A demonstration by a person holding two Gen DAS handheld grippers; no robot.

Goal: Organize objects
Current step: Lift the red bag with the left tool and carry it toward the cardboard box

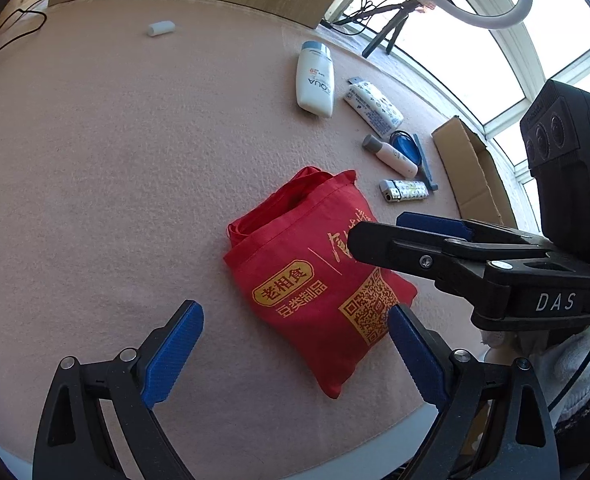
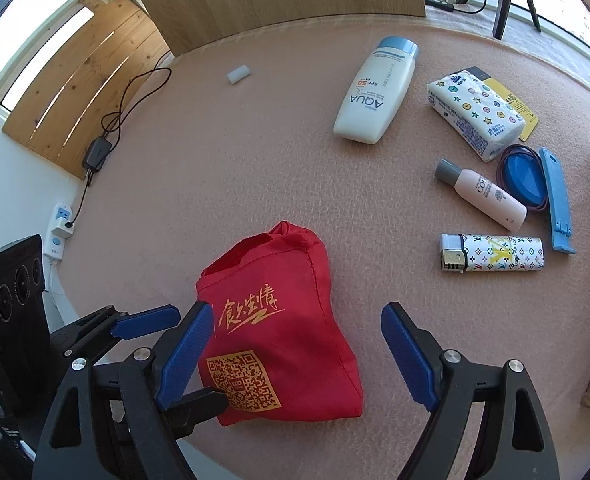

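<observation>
While both grippers, left [image 1: 295, 344] and right [image 2: 295, 354], hang wide open over the red bag [image 2: 279, 332], its soft cloth may slip, and they look close enough to bump

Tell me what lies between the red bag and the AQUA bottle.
Nothing: in the right wrist view, only bare pink felt stretches from the red bag to the AQUA bottle.

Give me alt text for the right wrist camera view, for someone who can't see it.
An open right gripper hovers over a red drawstring bag on a pink felt table, with the left gripper at the bag's left edge. Farther back lie a sunscreen bottle, tissue pack, small pink bottle, lighter and blue clip.
</observation>
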